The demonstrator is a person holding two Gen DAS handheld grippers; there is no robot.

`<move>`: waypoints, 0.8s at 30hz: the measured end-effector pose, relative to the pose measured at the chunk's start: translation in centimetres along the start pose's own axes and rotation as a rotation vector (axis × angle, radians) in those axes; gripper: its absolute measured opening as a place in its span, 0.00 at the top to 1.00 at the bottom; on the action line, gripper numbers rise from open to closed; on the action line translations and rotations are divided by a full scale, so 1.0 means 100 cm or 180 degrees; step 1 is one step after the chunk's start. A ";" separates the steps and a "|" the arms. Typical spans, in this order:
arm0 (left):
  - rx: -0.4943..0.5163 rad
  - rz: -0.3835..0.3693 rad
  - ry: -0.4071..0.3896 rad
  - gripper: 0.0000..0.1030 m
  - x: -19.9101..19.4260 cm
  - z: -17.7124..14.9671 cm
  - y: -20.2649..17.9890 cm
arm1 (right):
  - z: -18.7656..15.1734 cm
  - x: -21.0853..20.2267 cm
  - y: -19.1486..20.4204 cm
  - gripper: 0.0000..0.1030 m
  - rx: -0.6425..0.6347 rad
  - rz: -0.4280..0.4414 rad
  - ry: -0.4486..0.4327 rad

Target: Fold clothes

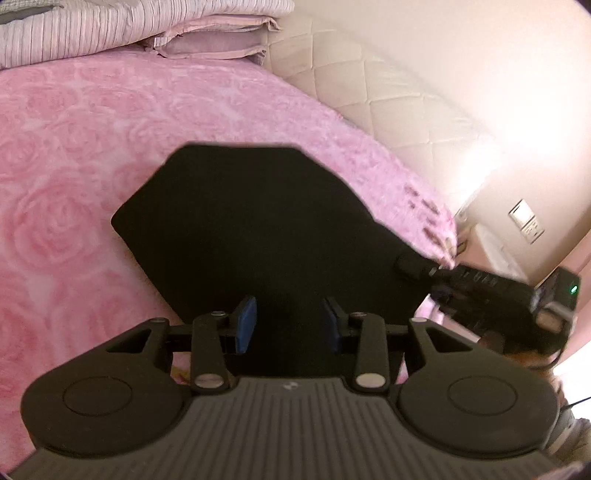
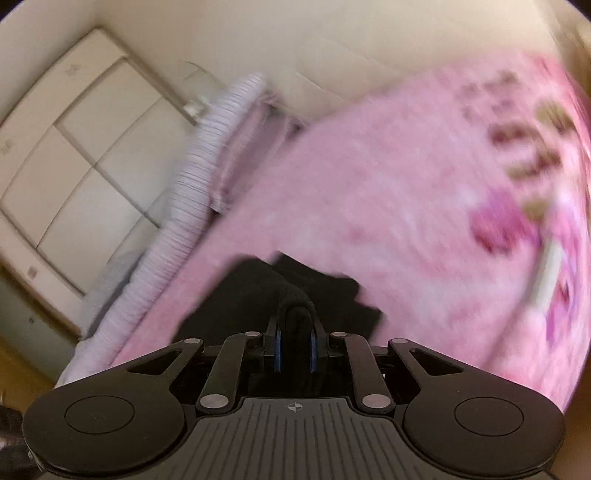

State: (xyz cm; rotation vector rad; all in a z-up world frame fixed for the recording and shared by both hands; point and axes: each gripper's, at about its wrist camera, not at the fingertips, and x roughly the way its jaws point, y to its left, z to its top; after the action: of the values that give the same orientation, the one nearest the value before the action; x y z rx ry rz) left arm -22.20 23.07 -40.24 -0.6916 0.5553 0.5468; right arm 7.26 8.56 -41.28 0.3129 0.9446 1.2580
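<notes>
A black garment [image 1: 251, 221] lies flat on the pink rose-patterned bedspread [image 1: 74, 166], folded into a many-sided shape. My left gripper [image 1: 288, 317] hovers over its near edge, open, with the blue pads [image 1: 245, 323] apart and only dark cloth behind the gap. My right gripper [image 1: 410, 266] comes in from the right and pinches the garment's right corner. In the blurred right wrist view the right gripper [image 2: 295, 343] is shut on a raised fold of the black garment [image 2: 251, 291], with the pink bedspread [image 2: 369, 184] beyond it.
Striped bedding [image 1: 92, 33] and a pink pillow [image 1: 214, 40] are piled at the head of the bed. A quilted cream headboard [image 1: 369, 85] runs along the far side. A wall switch [image 1: 526, 221] is at right. A pale wardrobe [image 2: 74, 147] stands past the bed.
</notes>
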 end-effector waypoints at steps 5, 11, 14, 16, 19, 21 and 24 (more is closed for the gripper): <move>0.0013 -0.0062 -0.0002 0.68 -0.003 0.005 0.001 | 0.012 -0.016 0.014 0.88 -0.0032 0.0233 -0.0244; 0.0043 -0.0089 0.0043 0.68 0.009 0.005 -0.003 | 0.018 0.003 0.000 0.88 0.0099 -0.0164 -0.0215; -0.0024 -0.0089 0.0040 0.68 0.004 0.006 0.002 | 0.015 0.012 -0.022 0.86 0.0562 -0.0211 -0.0143; -0.0120 -0.0034 0.0021 0.67 -0.001 0.008 0.010 | 0.015 0.011 -0.024 0.82 0.0694 -0.0238 -0.0157; -0.0348 0.0085 0.0042 0.64 -0.007 0.009 0.030 | 0.016 0.007 -0.023 0.67 0.0812 -0.0307 -0.0152; -0.0662 0.0095 0.0062 0.63 -0.008 0.008 0.049 | 0.016 -0.002 -0.022 0.51 0.0959 -0.0335 -0.0136; -0.1229 -0.0127 0.0043 0.62 -0.006 0.004 0.078 | 0.002 -0.024 -0.022 0.39 0.1262 -0.0226 -0.0135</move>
State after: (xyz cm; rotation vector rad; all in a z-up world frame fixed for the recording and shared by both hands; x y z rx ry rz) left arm -27.39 28.23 -43.00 -1.0707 0.4507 0.6194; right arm 8.86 5.72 -41.57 0.6082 1.1571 0.9900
